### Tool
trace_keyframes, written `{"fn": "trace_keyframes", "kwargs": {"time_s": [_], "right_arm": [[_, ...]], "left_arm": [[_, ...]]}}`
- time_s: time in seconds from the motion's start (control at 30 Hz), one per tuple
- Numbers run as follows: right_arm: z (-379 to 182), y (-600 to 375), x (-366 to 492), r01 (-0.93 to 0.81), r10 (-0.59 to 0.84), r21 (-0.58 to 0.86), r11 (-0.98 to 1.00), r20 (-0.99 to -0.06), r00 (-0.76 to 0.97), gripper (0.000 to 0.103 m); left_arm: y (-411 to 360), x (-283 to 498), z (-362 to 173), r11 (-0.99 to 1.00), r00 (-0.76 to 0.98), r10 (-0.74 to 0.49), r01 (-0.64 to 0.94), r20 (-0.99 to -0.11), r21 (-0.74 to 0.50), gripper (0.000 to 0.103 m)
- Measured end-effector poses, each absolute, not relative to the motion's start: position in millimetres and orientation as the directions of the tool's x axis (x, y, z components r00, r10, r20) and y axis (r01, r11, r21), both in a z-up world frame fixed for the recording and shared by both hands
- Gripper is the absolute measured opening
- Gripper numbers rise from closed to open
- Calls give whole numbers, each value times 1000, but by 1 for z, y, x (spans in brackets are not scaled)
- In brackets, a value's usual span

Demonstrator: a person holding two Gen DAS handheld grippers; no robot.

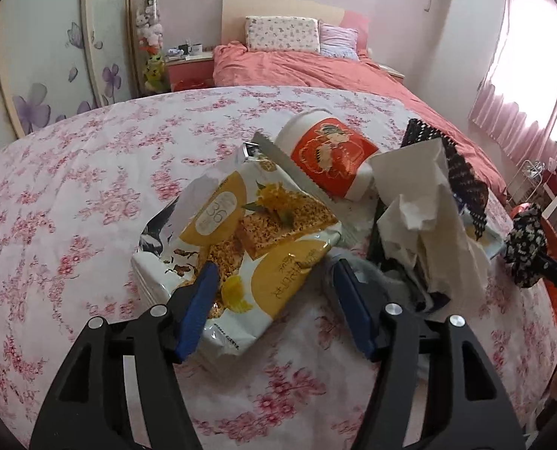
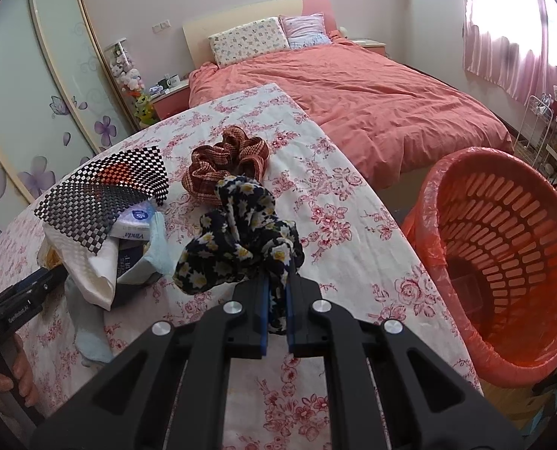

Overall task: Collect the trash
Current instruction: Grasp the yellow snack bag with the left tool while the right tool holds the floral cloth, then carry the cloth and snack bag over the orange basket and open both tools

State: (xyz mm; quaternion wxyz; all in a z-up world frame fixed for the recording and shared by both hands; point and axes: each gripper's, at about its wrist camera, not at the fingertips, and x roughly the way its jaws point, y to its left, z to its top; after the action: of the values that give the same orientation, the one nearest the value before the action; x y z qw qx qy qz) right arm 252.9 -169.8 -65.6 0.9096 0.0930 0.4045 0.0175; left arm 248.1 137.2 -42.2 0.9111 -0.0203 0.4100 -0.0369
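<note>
While the right tool [image 2: 276,313] grips a dark flowered scrunchie [image 2: 240,236] between its closed blue pads, the left tool [image 1: 274,307] hangs open over a yellow snack bag [image 1: 237,240], one pad above the bag, the other beside it. Trash sits bunched mid-bench: snack bag, paper cup [image 1: 327,157] on its side, crumpled tissue [image 1: 424,206], checkered mesh mat [image 2: 105,191], tissue packet [image 2: 134,225].

Risks, as judged:
- Scrunchie hangs loose from a narrow pinch; a quick swing could shed it short of the bin [image 2: 503,262].
- It may not be trash at all; the red-brown scrunchie [image 2: 225,165] nearby is similar.
- The bag is slick and puffy; a shallow bite could slip off it.
- Cup leans on the bag; lifting the bag may roll it.

Room: the bin stands off the bench [image 2: 353,232] edge to the right, mouth tilted toward the tool, the way there open. Left half of the bench is bare cloth.
</note>
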Motion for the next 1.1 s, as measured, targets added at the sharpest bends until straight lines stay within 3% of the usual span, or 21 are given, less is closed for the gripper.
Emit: {"fn": "trace_keyframes", "kwargs": {"time_s": [0.17,0.23,0.37,0.43,0.67,1.1], "right_arm": [[-65,-169,252,38,110,184,982,-727,678,8],[-65,-168,252,40,108,184,982,-727,678,8],[-64,-168,250,43,105,184,982,-722,684,8],[-61,-168,248,42,106,185,982,-717,689,8],[-48,-172,238,39,108,193,980,-694,712,8],[-28,-190,213,47,99,199,979,-660,745,8]], "left_arm": [[151,249,-46,995,646,-70,-5,-760,-95,60],[156,251,-45,993,647,-78,-20,-759,-120,50],[163,251,-40,979,651,-144,-14,-746,-201,15],[164,248,-35,980,667,-137,-16,-733,-197,9],[162,239,-24,980,696,-129,-18,-707,-197,3],[144,222,9,980,749,-148,24,-646,-197,1]]}}
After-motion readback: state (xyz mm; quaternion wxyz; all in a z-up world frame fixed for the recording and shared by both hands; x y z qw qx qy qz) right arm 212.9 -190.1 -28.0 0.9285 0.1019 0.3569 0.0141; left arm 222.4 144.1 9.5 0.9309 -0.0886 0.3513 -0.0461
